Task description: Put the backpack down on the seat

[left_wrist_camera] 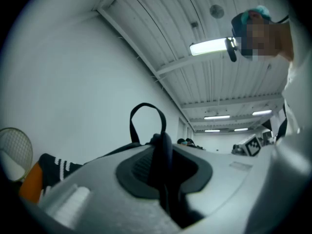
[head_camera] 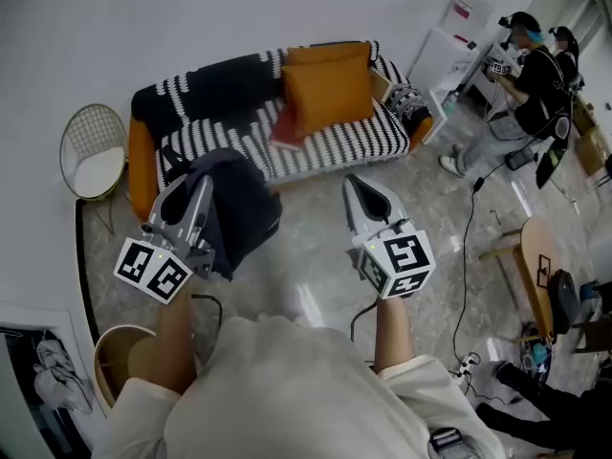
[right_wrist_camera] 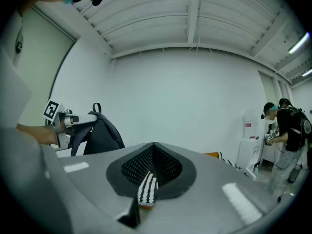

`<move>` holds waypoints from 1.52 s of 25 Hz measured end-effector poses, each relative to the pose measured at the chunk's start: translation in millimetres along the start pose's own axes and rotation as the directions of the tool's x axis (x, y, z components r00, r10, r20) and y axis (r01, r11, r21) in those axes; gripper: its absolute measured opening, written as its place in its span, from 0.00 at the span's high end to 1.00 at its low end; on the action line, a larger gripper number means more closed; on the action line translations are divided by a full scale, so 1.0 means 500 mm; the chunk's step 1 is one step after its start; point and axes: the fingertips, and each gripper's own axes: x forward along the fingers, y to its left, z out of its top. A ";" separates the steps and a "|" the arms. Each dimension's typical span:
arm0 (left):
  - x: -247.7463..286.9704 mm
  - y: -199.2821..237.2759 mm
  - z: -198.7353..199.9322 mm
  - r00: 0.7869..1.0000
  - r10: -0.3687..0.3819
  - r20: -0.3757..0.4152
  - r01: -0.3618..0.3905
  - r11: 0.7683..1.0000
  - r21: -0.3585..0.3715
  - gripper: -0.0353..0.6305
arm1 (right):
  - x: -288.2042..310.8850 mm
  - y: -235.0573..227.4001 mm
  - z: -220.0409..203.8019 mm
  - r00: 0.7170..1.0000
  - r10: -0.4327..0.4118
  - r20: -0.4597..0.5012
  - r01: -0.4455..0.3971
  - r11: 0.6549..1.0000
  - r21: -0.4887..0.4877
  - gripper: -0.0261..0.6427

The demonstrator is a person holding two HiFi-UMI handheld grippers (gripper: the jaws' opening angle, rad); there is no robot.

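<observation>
A dark backpack (head_camera: 241, 208) hangs in the air in front of the sofa (head_camera: 330, 146), which has a black-and-white striped seat and orange cushions (head_camera: 328, 86). My left gripper (head_camera: 198, 187) is shut on the backpack's strap (left_wrist_camera: 161, 152), and the carry loop (left_wrist_camera: 146, 115) stands up just beyond the jaws. In the right gripper view the backpack (right_wrist_camera: 100, 133) dangles from the left gripper (right_wrist_camera: 73, 121). My right gripper (head_camera: 359, 185) is held beside it to the right, over the floor. Its jaws are shut with nothing between them (right_wrist_camera: 153, 146).
A round wire chair (head_camera: 94, 151) with a white pad stands left of the sofa. A wicker basket (head_camera: 120, 352) sits near my left elbow. Two people (head_camera: 531, 84) stand at the far right by a white cabinet (head_camera: 459, 36). A wooden table (head_camera: 540, 266) and cables are on the right.
</observation>
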 end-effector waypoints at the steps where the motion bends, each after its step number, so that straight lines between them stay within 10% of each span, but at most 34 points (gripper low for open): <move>1: 0.000 -0.001 0.000 1.000 0.007 -0.002 -0.007 1.000 0.005 0.87 | -0.003 -0.007 0.000 1.000 -0.003 0.003 0.003 1.000 0.008 0.95; 21: 0.077 -0.013 -0.055 0.995 0.098 -0.004 -0.098 0.995 0.023 0.87 | -0.023 -0.141 -0.062 0.997 0.060 -0.043 -0.055 0.993 0.108 0.95; 38: 0.309 0.206 -0.083 0.998 0.064 -0.023 -0.063 0.996 0.055 0.87 | 0.267 -0.249 -0.051 0.997 0.074 -0.035 -0.071 0.994 0.087 0.96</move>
